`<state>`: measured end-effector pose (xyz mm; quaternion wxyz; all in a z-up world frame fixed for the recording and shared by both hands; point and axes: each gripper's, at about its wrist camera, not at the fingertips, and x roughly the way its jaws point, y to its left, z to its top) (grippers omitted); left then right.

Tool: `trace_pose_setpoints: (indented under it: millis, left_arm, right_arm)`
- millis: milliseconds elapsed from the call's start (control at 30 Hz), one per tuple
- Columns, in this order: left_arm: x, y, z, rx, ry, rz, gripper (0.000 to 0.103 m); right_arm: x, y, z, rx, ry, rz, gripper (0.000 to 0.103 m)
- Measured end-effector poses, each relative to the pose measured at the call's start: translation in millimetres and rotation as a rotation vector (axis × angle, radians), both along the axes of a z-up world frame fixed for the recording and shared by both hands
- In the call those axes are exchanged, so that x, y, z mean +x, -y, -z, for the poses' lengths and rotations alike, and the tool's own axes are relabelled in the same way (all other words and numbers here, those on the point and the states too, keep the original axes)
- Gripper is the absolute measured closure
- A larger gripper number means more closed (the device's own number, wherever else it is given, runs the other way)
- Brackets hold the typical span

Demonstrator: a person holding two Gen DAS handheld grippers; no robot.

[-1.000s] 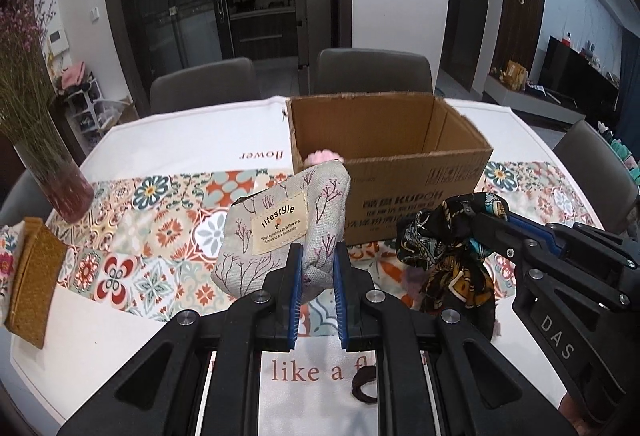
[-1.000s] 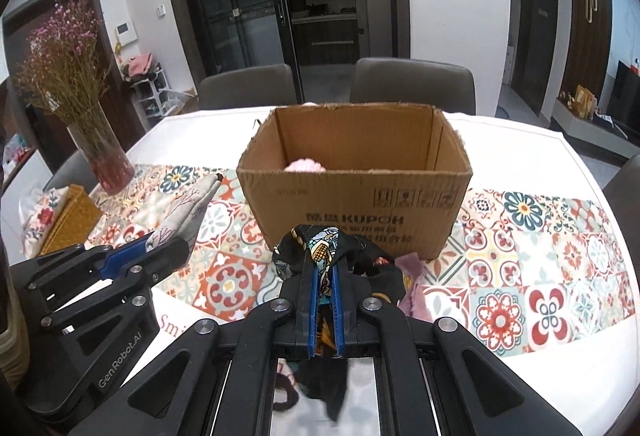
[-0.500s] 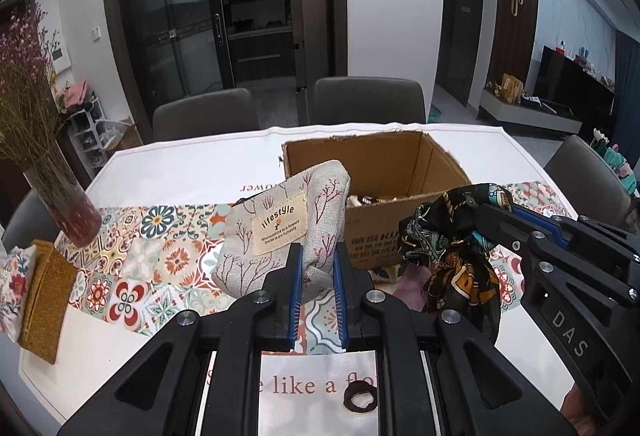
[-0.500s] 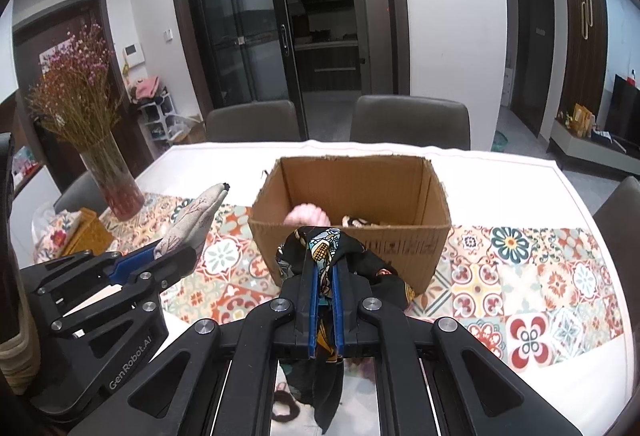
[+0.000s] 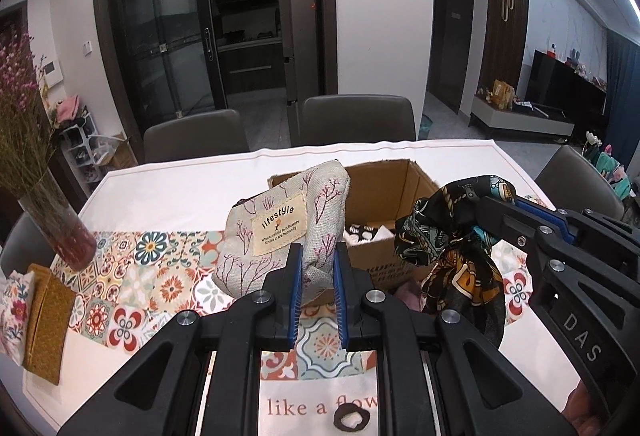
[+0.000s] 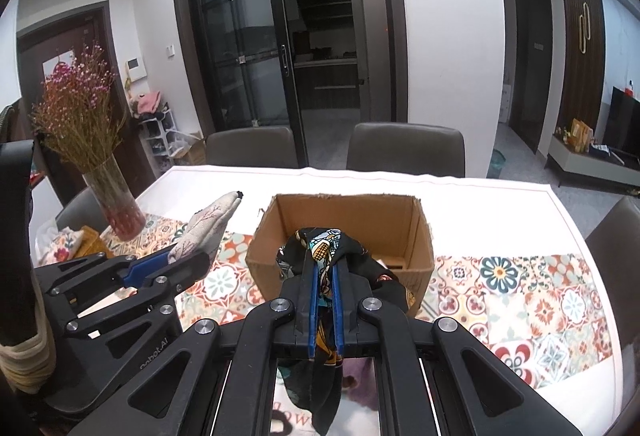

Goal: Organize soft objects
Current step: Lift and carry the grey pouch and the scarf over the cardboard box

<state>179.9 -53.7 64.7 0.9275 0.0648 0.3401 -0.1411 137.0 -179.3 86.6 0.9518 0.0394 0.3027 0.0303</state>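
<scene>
The pouch (image 5: 280, 232) — grey linen with a branch print and a "lifestyle" label — is pinched at its lower edge by the left hand-held gripper (image 5: 317, 276), whose blue pads are closed narrowly on the cloth; it is held off the bench (image 5: 192, 179), in front of the box's left near corner. To its right the scarf (image 5: 452, 248), dark with gold and teal print, hangs bunched from the right hand-held gripper (image 6: 324, 276), its jaws all but closed on the fabric, with a tail drooping below the fingers. In the right wrist view the scarf sits before the near wall of the box (image 6: 416, 224) and the pouch (image 6: 208, 228) shows to the left, clamped in the other tool. The cardboard box stands open on the tiled runner (image 5: 160, 276) in the middle of the bench — something black and white lies inside. A dark hair tie (image 5: 352, 418) lies on the white cloth at the near edge, and a bit of pink fabric (image 5: 408, 292) rests by the box's near wall. At far left stand a vase (image 5: 56, 224) of dried flowers and a tan pad (image 5: 46, 320). Grey chairs (image 5: 356, 119) line the far side.
</scene>
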Motion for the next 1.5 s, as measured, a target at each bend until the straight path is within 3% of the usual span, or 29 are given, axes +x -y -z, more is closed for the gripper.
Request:
trace_pose_setpoints:
  millis: [667,1333,1500]
  left_arm:
    - [56,28,-21,0.025,0.044,0.041,0.087]
    - [123,52,-20,0.018,-0.005,0.095,0.087]
    - [137,50,-24,0.007,-0.016,0.084,0.087]
  right_arm:
    - [56,27,-26,-0.018,0.053,0.027,0.096]
    - [126,47,-23,-0.037,0.02,0.042,0.096]
    - [136,48,-36,-0.049,0.037,0.05,0.096]
